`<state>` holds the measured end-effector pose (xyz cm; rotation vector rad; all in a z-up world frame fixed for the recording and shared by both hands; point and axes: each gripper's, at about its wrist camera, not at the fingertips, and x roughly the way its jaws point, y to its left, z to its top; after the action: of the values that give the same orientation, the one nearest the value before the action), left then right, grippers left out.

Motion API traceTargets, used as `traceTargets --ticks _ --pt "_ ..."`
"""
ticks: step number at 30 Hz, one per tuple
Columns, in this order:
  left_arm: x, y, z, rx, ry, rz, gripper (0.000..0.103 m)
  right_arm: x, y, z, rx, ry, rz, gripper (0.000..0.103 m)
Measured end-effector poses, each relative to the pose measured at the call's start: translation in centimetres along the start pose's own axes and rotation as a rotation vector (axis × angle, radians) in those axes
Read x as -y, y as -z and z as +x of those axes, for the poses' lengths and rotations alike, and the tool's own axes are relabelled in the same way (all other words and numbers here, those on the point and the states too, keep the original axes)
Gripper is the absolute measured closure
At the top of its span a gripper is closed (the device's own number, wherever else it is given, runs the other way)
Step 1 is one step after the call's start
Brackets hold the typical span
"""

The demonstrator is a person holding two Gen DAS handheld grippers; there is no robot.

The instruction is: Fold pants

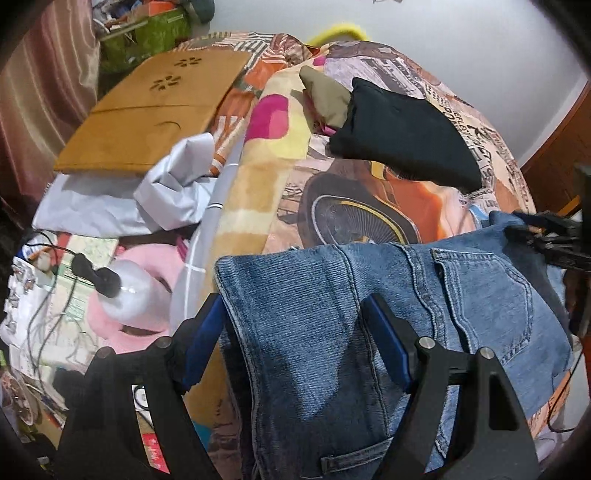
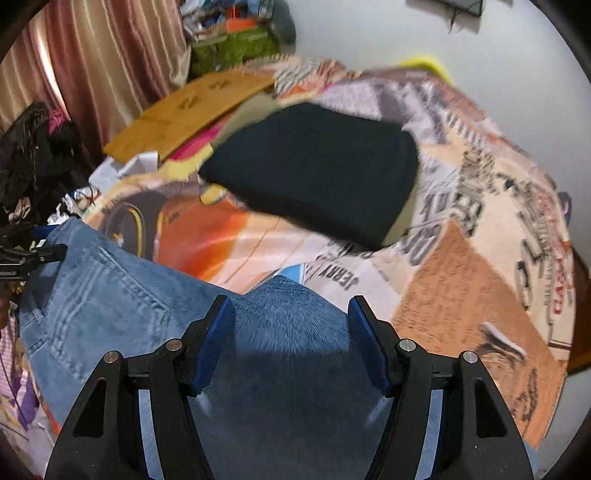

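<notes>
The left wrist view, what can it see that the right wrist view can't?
Only the left wrist view shows the pink thing and the cables beside the bed. Only the right wrist view shows the dark screen on the wall. Both show the blue jeans between the pads of each tool, the folded black garment, the wooden board and the patterned bedcover.

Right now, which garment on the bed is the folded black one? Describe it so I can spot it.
Start at the bed's printed cover. Beyond the blue jeans, toward the wall, lies the black garment, folded flat. It partly covers a khaki piece and is the only plain dark thing there.
</notes>
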<state>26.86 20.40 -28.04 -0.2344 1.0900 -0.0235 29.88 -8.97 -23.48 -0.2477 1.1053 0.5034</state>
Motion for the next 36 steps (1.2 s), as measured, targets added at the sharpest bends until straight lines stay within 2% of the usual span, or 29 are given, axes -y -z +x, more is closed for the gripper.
traceTargets --ticks 1,2,4,5,7,11,16,20,24,28,31,34,36 --pt "-0.1 0.1 0.3 -0.011 0.027 -0.004 0.031 0.1 0.0 0.9 -0.036 -0.015 0.005 0.042" --pt "0.0 0.2 0.7 -0.038 0.071 -0.012 0.043 0.3 0.2 1.8 -0.068 -0.036 0.016 0.039" --pt "0.4 0.3 1.1 -0.041 0.07 -0.009 0.047 0.2 0.6 2.2 -0.074 -0.047 0.02 0.041" --pt "0.8 0.4 1.0 -0.028 0.067 0.013 0.057 0.0 0.7 2.0 -0.067 -0.036 0.004 0.045" --pt "1.3 0.3 0.7 -0.007 0.042 0.025 0.063 -0.3 0.9 1.4 -0.054 -0.036 -0.009 0.054" --pt "2.3 0.2 -0.6 0.042 0.031 0.061 0.087 -0.8 1.6 0.2 -0.004 -0.001 -0.035 0.072" --pt "5.2 0.5 -2.2 0.099 -0.094 0.198 0.09 -1.0 1.6 -0.3 0.025 0.018 -0.075 0.08" --pt "4.4 -0.8 -2.0 0.078 -0.082 0.162 0.089 -0.7 1.1 -0.5 0.063 0.042 -0.074 0.083" --pt "3.2 -1.6 0.0 0.022 -0.07 0.122 0.082 0.3 0.5 -0.1 0.072 0.031 -0.038 0.082" --pt "2.6 -1.6 -0.1 0.02 -0.077 0.101 0.076 0.3 0.6 -0.2 0.079 0.042 -0.046 0.081" --pt "2.3 -1.5 -0.5 0.024 -0.097 0.09 0.073 0.8 0.6 -1.5 0.111 0.137 -0.066 0.082" --pt "2.3 -1.6 -1.0 0.029 -0.113 0.091 0.071 2.9 0.7 -2.6 0.112 0.219 -0.029 0.082" --pt "2.8 -1.7 -1.5 0.034 -0.121 0.101 0.071 4.4 1.0 -3.8 0.107 0.212 0.014 0.082"
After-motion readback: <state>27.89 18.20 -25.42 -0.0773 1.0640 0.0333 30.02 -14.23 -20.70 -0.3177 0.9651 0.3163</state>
